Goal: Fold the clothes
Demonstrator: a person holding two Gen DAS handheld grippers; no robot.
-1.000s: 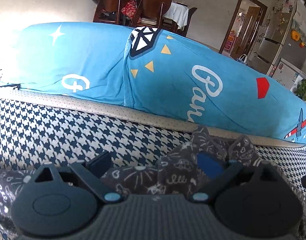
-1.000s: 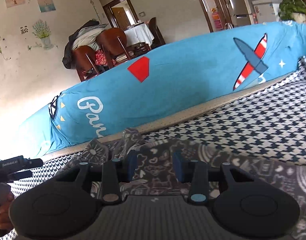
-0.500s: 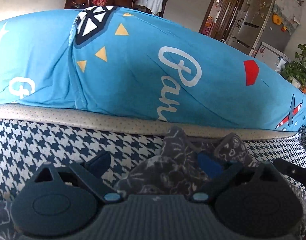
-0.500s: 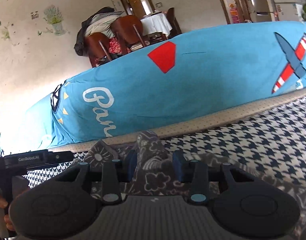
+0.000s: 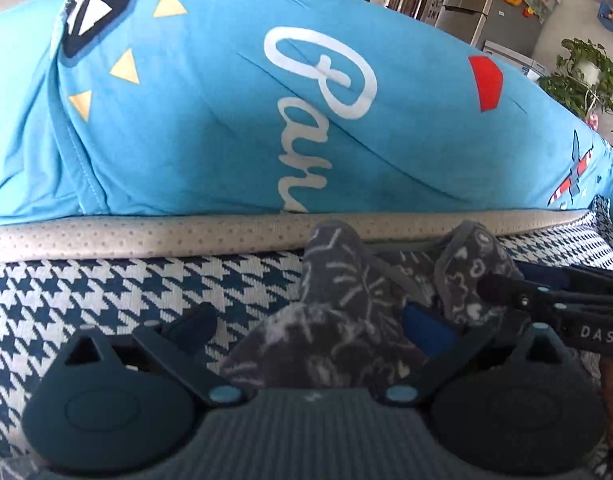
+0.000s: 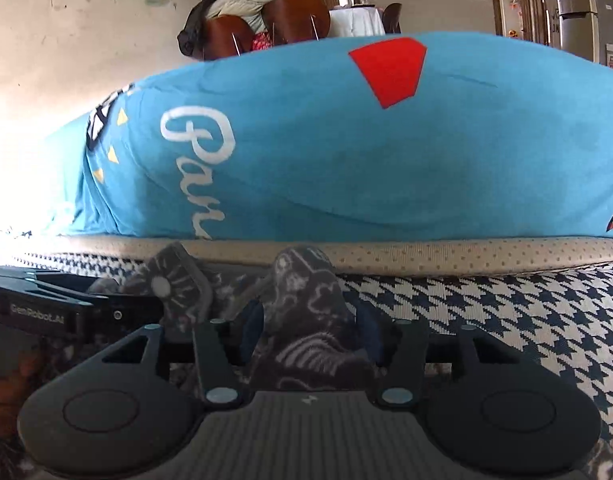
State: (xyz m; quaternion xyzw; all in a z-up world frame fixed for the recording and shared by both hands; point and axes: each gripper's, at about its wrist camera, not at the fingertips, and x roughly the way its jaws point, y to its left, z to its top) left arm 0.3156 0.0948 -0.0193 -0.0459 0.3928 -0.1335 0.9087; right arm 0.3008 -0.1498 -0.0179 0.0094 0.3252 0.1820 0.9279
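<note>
Garment: dark grey doodle-print cloth (image 5: 338, 332), bunched in two peaks on the houndstooth cover (image 5: 106, 292), near the far beige edge band (image 5: 146, 232)
Left gripper (image 5: 314, 328): jaws wide and opening; left peak of cloth between the fingers, left pad clear of it; right pad's contact cannot tell
Right gripper (image 6: 310, 328): jaws opening; right peak standing between the pads; pads near the cloth, pressing unclear
Beyond: blue printed cushion (image 6: 346, 152) along the far side; chairs (image 6: 266, 28) far behind
</note>
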